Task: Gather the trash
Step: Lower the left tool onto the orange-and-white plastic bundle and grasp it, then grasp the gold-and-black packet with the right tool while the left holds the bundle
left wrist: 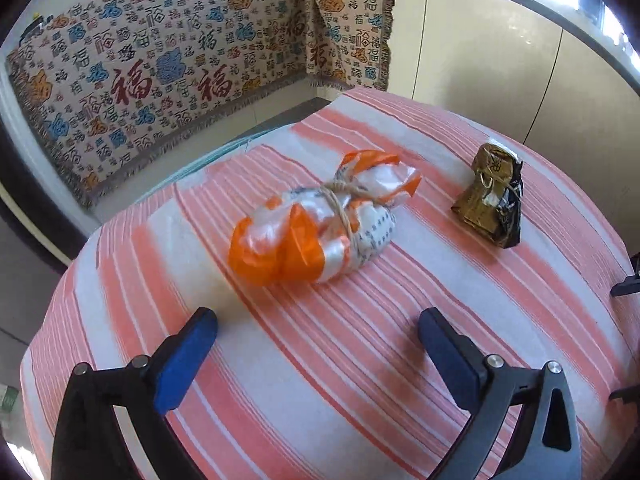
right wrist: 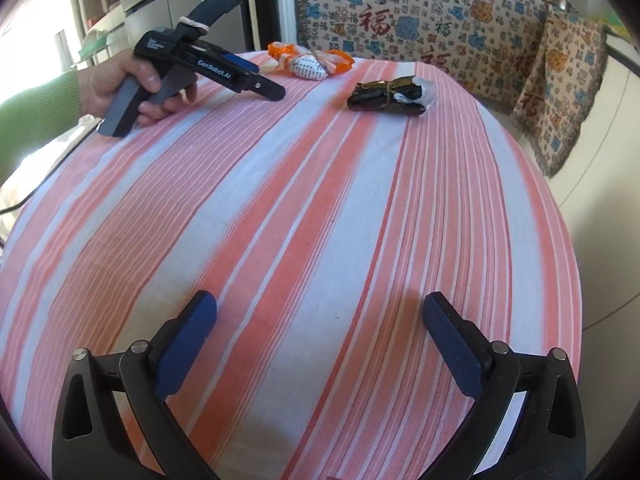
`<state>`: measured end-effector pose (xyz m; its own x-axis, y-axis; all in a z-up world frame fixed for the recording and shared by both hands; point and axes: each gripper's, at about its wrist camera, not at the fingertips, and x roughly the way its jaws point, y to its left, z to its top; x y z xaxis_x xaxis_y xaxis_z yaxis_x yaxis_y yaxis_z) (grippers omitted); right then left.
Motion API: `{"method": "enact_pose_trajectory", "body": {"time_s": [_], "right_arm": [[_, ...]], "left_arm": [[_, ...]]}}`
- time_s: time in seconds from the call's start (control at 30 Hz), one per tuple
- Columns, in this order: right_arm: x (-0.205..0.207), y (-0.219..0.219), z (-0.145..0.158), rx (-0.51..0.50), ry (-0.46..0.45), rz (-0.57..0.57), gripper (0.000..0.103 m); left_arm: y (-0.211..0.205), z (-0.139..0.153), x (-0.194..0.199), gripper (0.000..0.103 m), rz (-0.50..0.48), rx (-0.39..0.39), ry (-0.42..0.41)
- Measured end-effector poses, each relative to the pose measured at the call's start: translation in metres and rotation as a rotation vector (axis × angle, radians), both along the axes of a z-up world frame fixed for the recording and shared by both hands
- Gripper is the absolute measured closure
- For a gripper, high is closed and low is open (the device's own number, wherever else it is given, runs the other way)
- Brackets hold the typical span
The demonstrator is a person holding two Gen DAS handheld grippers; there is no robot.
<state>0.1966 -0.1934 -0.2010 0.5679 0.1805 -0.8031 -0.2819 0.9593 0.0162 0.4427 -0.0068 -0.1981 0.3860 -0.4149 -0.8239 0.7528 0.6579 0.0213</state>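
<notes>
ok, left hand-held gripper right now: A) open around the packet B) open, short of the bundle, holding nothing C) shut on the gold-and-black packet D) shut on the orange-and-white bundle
B: the left hand-held gripper has its jaws spread with only striped tablecloth between them, and the orange-and-white bundle lies beyond the fingertips, untouched.

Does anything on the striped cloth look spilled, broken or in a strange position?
Nothing is spilled or broken. Two tied bundles of trash lie apart on the striped cloth: an orange and white plastic bundle and a crumpled gold and black wrapper bundle. Both claws, left claw and right claw, are open and hold nothing.
</notes>
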Motion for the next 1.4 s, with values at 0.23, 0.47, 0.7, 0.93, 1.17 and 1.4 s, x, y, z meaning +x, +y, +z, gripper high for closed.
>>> {"method": "enact_pose_trajectory", "body": {"time_s": [0.23, 0.47, 0.7, 0.93, 1.17, 1.4], "right_arm": [[0.000, 0.001, 0.000, -0.002, -0.001, -0.006, 0.000], [-0.001, 0.000, 0.001, 0.001, -0.001, -0.008, 0.001], [-0.002, 0.000, 0.001, 0.004, 0.000, -0.008, 0.000], [0.025, -0.025, 0.015, 0.173, 0.073, -0.127, 0.001], [0.153, -0.050, 0.024, 0.355, 0.088, -0.455, 0.007], [0.200, -0.017, 0.018, 0.241, -0.003, -0.490, 0.049]], "left_arm": [[-0.027, 0.001, 0.025, 0.000, -0.094, 0.019, -0.089], [-0.059, -0.001, 0.013, 0.008, -0.171, 0.051, -0.206], [-0.035, 0.001, -0.007, 0.059, 0.072, -0.097, -0.023], [0.011, 0.017, -0.105, 0.059, 0.354, -0.080, -0.012], [0.047, 0.020, -0.180, 0.059, 0.544, -0.117, 0.014], [0.054, 0.017, -0.205, 0.059, 0.593, -0.118, 0.017]]}}
